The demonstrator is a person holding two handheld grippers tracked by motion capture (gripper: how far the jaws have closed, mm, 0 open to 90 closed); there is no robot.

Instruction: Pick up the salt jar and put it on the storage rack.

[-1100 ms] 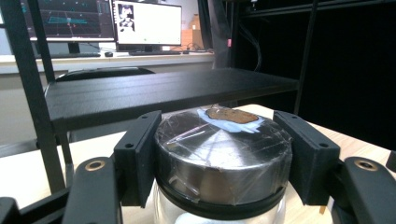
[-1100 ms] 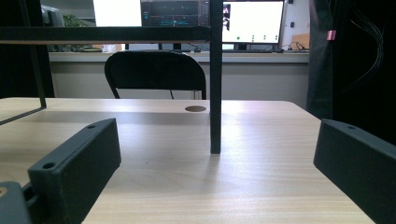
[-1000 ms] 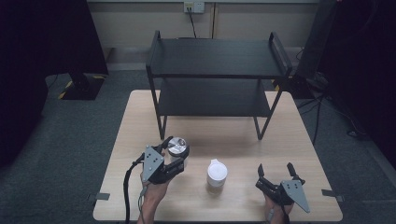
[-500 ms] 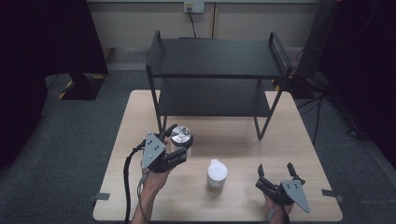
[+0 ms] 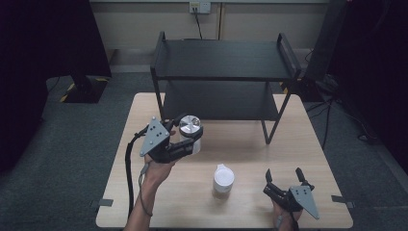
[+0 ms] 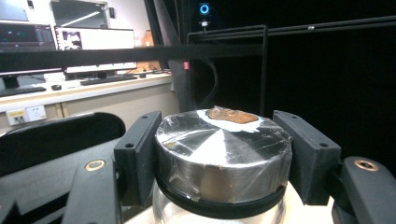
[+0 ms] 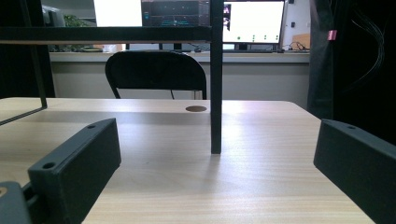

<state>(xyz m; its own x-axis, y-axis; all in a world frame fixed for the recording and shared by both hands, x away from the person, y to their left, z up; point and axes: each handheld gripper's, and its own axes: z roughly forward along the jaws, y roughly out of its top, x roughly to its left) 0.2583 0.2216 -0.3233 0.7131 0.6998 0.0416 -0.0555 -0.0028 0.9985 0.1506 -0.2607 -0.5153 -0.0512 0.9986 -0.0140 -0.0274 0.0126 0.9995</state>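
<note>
Big light wooden table (image 5: 144, 192) with a black two-tier metal shelf rack (image 5: 223, 60) standing at its far half. The left gripper (image 5: 185, 137) has its fingers (image 6: 137, 154) clamped on the silver metal lid of a clear glass jar (image 5: 190, 129), held up just in front of the rack's left leg. A small white-lidded jar (image 5: 223, 179) stands near the front edge. The right gripper (image 5: 286, 179) sits low at the front right, fingers (image 7: 77, 168) wide apart with nothing between them.
</note>
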